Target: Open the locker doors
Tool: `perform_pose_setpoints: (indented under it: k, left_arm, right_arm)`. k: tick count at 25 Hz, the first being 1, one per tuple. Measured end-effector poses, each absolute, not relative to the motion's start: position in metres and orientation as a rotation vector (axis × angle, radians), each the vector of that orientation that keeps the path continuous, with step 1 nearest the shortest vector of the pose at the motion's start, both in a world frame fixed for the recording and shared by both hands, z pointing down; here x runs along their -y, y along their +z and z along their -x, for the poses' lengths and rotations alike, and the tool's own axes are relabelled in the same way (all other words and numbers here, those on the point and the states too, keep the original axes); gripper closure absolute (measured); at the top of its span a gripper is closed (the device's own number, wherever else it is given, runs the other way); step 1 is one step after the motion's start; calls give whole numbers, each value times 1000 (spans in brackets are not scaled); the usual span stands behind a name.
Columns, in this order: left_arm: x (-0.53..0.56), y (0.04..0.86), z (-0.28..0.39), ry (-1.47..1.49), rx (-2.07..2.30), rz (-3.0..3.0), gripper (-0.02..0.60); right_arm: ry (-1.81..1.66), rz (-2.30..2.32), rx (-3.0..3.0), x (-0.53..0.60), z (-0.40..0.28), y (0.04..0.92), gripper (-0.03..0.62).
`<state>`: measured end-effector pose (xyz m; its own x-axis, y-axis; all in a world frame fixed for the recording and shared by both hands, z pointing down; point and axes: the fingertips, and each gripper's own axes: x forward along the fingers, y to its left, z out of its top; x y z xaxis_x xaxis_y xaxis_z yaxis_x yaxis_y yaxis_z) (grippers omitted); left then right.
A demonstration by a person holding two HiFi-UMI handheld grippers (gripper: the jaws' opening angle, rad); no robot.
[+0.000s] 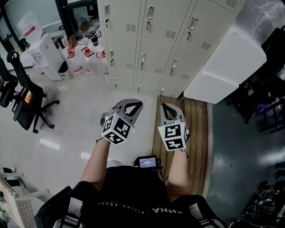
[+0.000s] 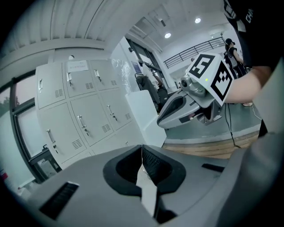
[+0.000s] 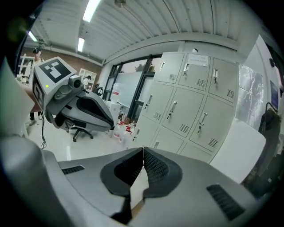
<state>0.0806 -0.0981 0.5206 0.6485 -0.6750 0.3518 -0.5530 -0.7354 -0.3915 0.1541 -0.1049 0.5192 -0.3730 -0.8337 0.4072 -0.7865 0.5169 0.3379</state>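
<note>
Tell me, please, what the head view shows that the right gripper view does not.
Only the head view shows the wooden plank flooring and the small screen at the person's waist. Only the right gripper view shows the ceiling lights. Both show the lockers, all closed, the left gripper, and the right gripper, whose jaws are together with nothing between them.

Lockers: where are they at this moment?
In the head view, the lockers stand top centre, between floor bottles at left and a white box at right.
</note>
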Motion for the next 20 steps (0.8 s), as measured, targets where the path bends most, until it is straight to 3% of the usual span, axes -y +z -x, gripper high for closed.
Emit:
perform_pose_setpoints:
  k: [10,20]
  left_arm:
    - [213,547,-71,-753,-1048,2631,561]
    - [387,535,-42,-728,-913,2652,561]
  right_arm:
    - [-90,-1297,2213,207,-164,542,565]
    - [-81,-1397,2148,374,-126,526,565]
